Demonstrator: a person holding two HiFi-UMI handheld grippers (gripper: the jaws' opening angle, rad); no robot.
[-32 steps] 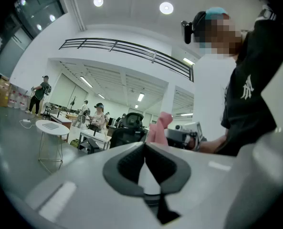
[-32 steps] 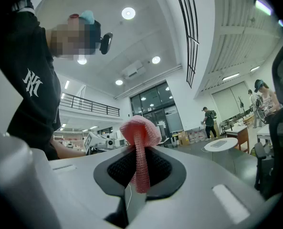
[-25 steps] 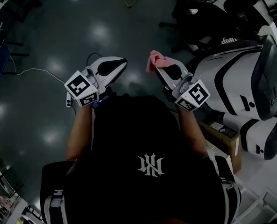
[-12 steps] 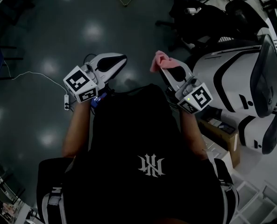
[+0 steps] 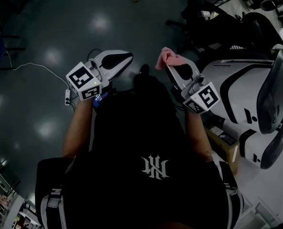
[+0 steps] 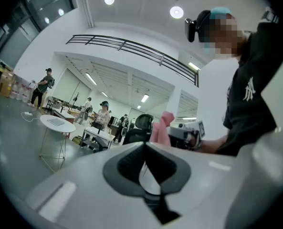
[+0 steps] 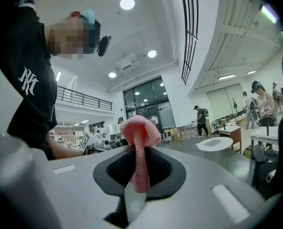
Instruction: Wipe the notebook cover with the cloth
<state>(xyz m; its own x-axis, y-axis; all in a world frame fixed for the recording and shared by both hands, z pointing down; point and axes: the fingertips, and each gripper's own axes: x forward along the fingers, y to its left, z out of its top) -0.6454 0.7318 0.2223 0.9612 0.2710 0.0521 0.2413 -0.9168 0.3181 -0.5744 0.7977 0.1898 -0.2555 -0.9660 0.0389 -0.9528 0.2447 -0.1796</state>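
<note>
Over the last second the dark floor and the white chairs at 3 o'clock in the head view have slid through the picture. Both tools have kept their places ahead of the person's chest, so the person seems to be walking or turning, not working. No view shows a notebook for certain, so I judge the wiping has not begun and the cover has yet to be reached. The left gripper, at 11 o'clock, has its jaws pressed together on nothing. The right gripper, at 1 o'clock, is clamped on the pink cloth, which runs up between the pads and bunches in a knob above the tips.
</note>
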